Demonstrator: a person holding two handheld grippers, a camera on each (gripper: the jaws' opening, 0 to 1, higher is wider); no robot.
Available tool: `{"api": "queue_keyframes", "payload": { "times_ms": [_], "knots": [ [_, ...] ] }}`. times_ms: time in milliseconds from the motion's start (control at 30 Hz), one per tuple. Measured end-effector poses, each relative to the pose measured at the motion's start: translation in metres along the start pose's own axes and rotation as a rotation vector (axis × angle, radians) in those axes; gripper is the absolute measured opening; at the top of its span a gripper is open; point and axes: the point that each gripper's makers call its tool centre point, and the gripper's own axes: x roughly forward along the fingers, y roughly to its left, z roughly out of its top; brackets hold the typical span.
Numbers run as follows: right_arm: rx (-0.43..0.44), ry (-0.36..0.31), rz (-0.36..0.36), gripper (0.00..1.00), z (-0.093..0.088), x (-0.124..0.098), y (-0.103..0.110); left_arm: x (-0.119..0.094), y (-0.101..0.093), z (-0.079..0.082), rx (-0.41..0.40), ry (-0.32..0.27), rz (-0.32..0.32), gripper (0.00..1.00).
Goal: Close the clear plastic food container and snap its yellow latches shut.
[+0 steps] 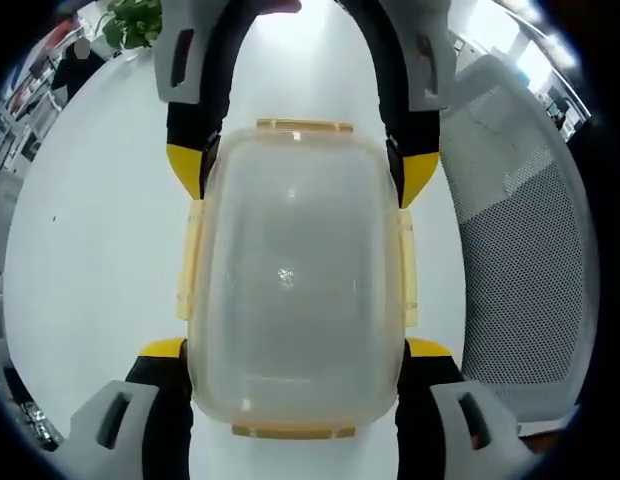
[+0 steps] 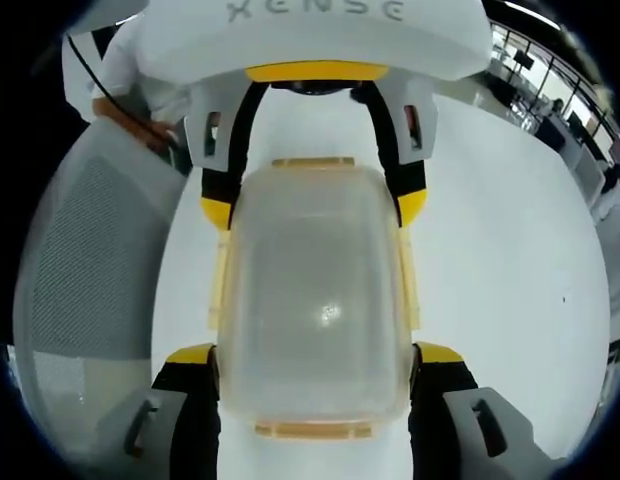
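Observation:
The clear plastic container [image 1: 290,290] lies on the white table [image 1: 100,250], lid on top, with yellow latches along its long sides [image 1: 193,262] and at both ends [image 1: 304,126]. My left gripper [image 1: 295,350] rises from the bottom of the left gripper view, its yellow-tipped jaws pressed against the near end's two sides. From the top, my right gripper [image 1: 302,168] clasps the far end the same way. In the right gripper view the container [image 2: 315,300] sits between my right gripper [image 2: 315,352] and the left gripper [image 2: 313,205] opposite. Whether the latches are snapped down is unclear.
A grey mesh chair [image 1: 520,250] stands close beside the table; it is also in the right gripper view [image 2: 90,260]. A potted plant [image 1: 130,22] is at the table's far edge. A person's arm in a white sleeve [image 2: 130,85] shows behind the chair.

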Motion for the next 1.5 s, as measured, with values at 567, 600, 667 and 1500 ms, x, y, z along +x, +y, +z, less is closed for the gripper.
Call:
{"api": "queue_keyframes", "payload": {
  "times_ms": [567,600,667,1500],
  "knots": [
    [0.005,-0.012,0.001,0.78,0.002,0.001,-0.014,0.0,0.014,-0.001,0.001,0.003,0.001,0.85],
    [0.005,-0.01,0.001,0.78,0.002,0.001,-0.015,0.001,0.015,-0.001,0.001,0.003,0.0,0.85],
    [0.004,-0.008,0.003,0.78,0.002,0.001,-0.017,0.001,0.017,-0.001,0.0,0.005,0.0,0.85],
    [0.015,-0.012,0.009,0.8,0.002,0.002,-0.037,0.001,0.037,0.0,0.001,-0.004,-0.004,0.86]
  ]
}}
